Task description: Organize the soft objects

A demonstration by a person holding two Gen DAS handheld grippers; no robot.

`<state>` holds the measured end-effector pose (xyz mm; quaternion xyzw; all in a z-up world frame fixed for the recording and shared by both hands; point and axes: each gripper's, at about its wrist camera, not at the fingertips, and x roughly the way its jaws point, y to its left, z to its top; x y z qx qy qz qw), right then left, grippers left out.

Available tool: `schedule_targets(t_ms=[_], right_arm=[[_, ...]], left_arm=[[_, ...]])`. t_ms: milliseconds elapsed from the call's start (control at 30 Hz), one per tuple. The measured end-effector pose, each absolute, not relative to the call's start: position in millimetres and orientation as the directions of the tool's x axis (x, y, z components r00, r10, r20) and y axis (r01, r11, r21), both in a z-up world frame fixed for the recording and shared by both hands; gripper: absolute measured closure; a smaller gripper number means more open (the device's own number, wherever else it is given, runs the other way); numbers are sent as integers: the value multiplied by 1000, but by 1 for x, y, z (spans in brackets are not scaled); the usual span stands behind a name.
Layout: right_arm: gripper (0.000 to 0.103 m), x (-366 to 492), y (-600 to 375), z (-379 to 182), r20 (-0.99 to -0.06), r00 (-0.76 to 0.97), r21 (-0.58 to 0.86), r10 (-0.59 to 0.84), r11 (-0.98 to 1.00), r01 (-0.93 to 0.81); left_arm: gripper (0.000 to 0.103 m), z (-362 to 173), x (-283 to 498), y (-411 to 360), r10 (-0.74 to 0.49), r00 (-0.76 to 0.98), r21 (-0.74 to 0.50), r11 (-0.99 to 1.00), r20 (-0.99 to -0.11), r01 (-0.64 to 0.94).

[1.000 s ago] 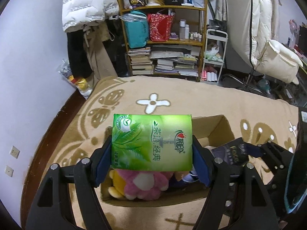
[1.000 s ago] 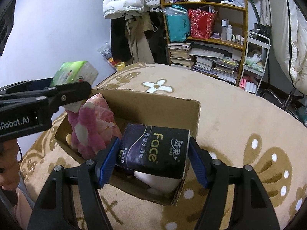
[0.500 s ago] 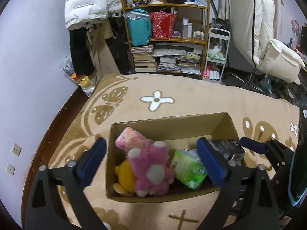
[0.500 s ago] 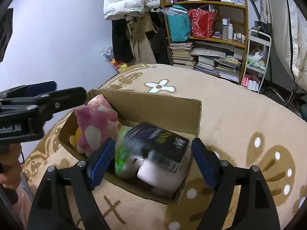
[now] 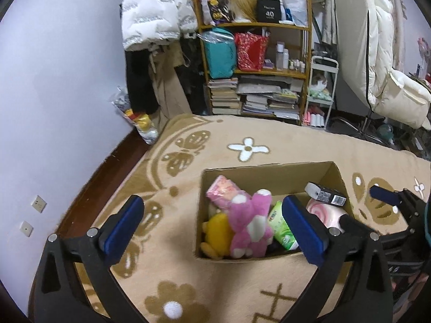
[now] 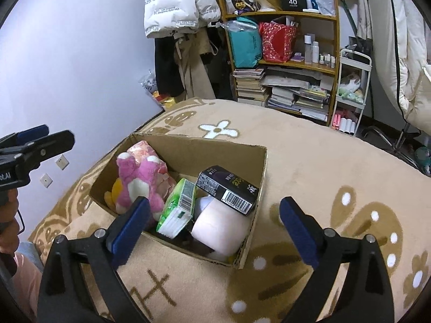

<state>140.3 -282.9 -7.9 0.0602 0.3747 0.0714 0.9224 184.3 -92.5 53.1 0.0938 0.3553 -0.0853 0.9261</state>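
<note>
step: we drop packs in the box (image 6: 186,145) | both hand-held grippers (image 5: 212,222) (image 6: 214,218) just opened wide, hold nothing | next: find more soft things

In the box (image 6: 186,148) on the blanket (image 6: 323,161) we saw the plush toy (image 6: 137,180) left, the green pack (image 6: 179,207) beside it, and the dark pack (image 6: 229,188) right.
</note>
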Motion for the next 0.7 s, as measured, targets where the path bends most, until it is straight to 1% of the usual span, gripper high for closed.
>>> schedule_targets(t_ms=[100,367,700], right_arm=[[1,132,-282,-1,-675,718,154,169,984,-87],[1,108,-278,17,-640,754,125,146,989,-85],[1,69,-278,33,-580,801,135,146,987,-82]], left_arm=[[0,57,175,-85,-72,747,132,969,-661,210],[0,57,151,-68,-73,744,126,970,-664,208],[0,69,108,-52,-34,815,176,970,-578,166]])
